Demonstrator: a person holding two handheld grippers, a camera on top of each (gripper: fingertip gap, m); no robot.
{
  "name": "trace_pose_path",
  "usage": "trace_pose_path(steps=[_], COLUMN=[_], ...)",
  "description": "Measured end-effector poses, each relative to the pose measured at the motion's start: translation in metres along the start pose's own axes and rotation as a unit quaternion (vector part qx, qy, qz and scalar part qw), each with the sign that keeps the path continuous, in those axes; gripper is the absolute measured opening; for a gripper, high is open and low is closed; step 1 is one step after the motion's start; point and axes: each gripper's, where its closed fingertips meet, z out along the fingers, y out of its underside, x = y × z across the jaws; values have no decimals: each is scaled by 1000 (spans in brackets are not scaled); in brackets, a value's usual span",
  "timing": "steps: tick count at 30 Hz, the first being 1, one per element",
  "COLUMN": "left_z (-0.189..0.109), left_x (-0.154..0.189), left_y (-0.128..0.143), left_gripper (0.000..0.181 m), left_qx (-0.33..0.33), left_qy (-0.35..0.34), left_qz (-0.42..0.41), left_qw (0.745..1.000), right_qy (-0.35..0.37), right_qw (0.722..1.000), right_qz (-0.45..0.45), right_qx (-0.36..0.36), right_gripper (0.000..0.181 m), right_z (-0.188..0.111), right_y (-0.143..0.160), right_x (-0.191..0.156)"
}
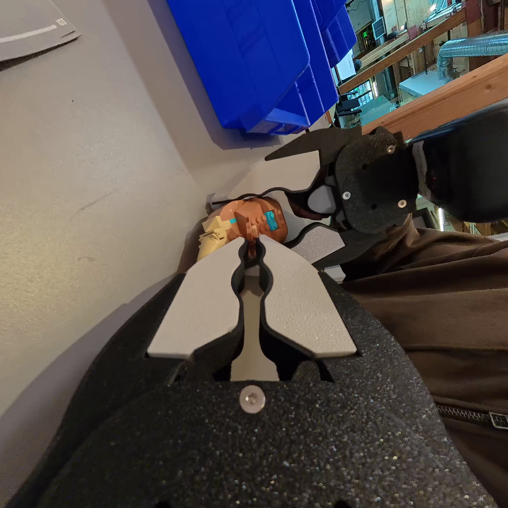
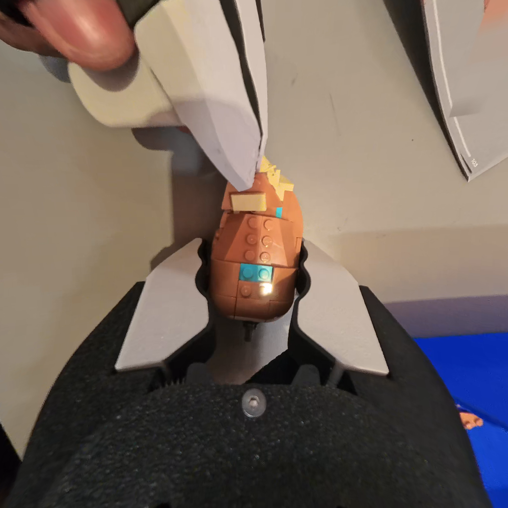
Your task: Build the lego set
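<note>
Left gripper [image 1: 250,242] fills the lower half of the left wrist view, its grey fingers [image 1: 209,299] drawn nearly together and pinching a small brown lego piece [image 1: 252,248] at their tips. Just beyond the tips, toward 12 o'clock, sits the brown lego model [image 1: 255,220], an egg-shaped build with turquoise studs and a tan section on its 9 o'clock side. At 2 o'clock the right gripper [image 1: 295,220] reaches in from the right, its jaws set around the model's far end. A brown sleeve [image 1: 426,316] lies at 3 o'clock. Blue bins [image 1: 247,63] stand at 12 o'clock on the pale table [image 1: 68,192], and a grey booklet [image 1: 30,30] lies at 10 o'clock.

In the right wrist view, the right gripper [image 2: 251,272] holds the brown lego model [image 2: 255,264] between its grey fingers [image 2: 167,297], which press on both flanks of the rounded body, tan end pointing to 12 o'clock. From 11 o'clock the left gripper [image 2: 254,176] comes down, its tips meeting the model's upper end beside a tan tile [image 2: 248,202]; whether its jaws are closed cannot be told from here. A person's fingertip [image 2: 82,33] rests on that gripper at 10 o'clock. The grey booklet [image 2: 472,90] lies at 2 o'clock and a blue bin [image 2: 467,384] at 4 o'clock.
</note>
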Motion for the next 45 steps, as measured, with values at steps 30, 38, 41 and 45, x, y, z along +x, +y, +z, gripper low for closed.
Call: trace_pose_path(steps=[30, 38, 41, 45], left_z=[3, 5, 6, 7], left_x=[15, 14, 14, 13], left_y=[6, 6, 6, 6], left_gripper=[5, 5, 5, 5], left_qx=[-27, -31, -31, -32], left_qy=[-36, -34, -31, -30], left_qz=[18, 17, 16, 11], left_qw=[999, 999, 999, 999], right_qy=[-8, 0, -7, -11], right_qw=[997, 999, 999, 998], right_qz=[-15, -4, 2, -13], right_qx=[81, 45, 41, 52], right_gripper=[63, 66, 66, 65], right_z=[-9, -6, -6, -6], right_y=[8, 12, 12, 11], right_x=[-12, -11, -11, -13])
